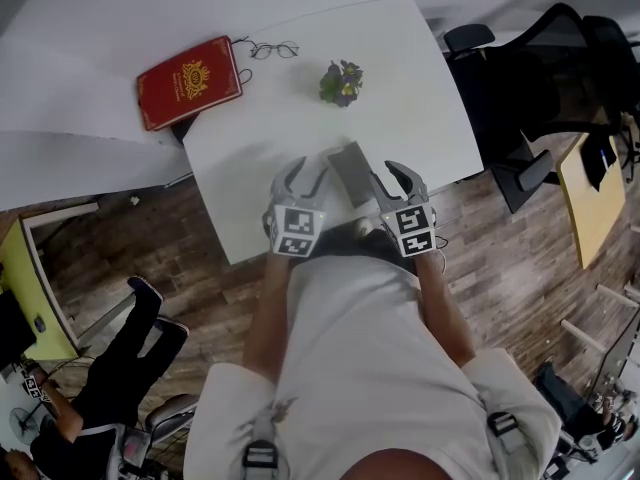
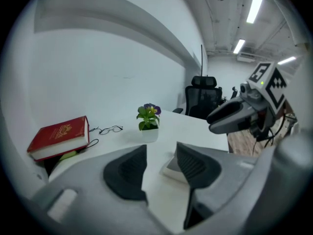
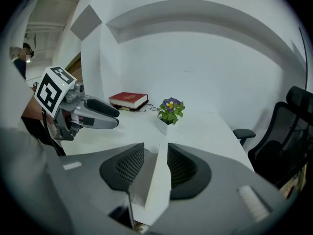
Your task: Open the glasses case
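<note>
Right gripper [image 3: 155,151]: clamped on glasses case [image 1: 352,175]
Left gripper [image 2: 160,151]: parted, empty
Long axis: near-to-far, far end leaning left

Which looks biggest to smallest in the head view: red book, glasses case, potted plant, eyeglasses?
1. red book
2. glasses case and potted plant: about alike; the case may be nearer the camera, so unranked
3. eyeglasses
</note>
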`<state>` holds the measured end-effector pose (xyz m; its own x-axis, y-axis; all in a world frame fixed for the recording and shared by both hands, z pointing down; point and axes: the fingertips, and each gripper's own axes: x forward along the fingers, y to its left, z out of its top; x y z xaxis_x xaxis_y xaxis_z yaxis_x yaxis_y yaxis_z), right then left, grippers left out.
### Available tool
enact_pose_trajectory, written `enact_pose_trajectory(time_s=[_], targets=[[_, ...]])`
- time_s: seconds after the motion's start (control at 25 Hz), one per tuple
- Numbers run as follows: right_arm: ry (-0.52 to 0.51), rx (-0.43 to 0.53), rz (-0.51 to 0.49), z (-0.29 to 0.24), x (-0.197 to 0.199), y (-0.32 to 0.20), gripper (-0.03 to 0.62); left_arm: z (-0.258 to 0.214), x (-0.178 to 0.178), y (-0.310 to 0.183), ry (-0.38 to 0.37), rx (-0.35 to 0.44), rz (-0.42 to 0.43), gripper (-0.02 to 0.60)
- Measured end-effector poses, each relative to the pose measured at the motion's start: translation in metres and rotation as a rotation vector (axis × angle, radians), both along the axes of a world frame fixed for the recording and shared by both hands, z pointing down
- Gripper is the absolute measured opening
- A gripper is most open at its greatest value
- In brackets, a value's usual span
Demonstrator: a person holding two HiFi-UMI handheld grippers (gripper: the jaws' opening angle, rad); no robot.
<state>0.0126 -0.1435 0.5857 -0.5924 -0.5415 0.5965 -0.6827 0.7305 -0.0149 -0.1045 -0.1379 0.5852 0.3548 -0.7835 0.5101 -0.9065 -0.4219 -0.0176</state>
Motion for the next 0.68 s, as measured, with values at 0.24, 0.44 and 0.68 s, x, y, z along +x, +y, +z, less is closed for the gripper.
enact_pose_trajectory(time_s=[0.24, 0.44, 0.68], targets=[[-0.009, -0.006, -0.001, -0.0013, 0.0000, -0.0026, 0.137, -0.0018, -0.0023, 0.0005, -0.003, 0.008, -0.010, 0.192], [-0.008, -0.004, -0.008, -0.0014, -0.0006, -0.0049, 0.137, -0.0009, -0.0048, 0.0006, -0.001, 0.006, -0.023, 0.192], [-0.011, -0.001, -0.012, -0.0039, -0.0032, -0.0055, 0.137, -0.0034, -0.0073, -0.0005, 0.000, 0.007, -0.032, 0.190]])
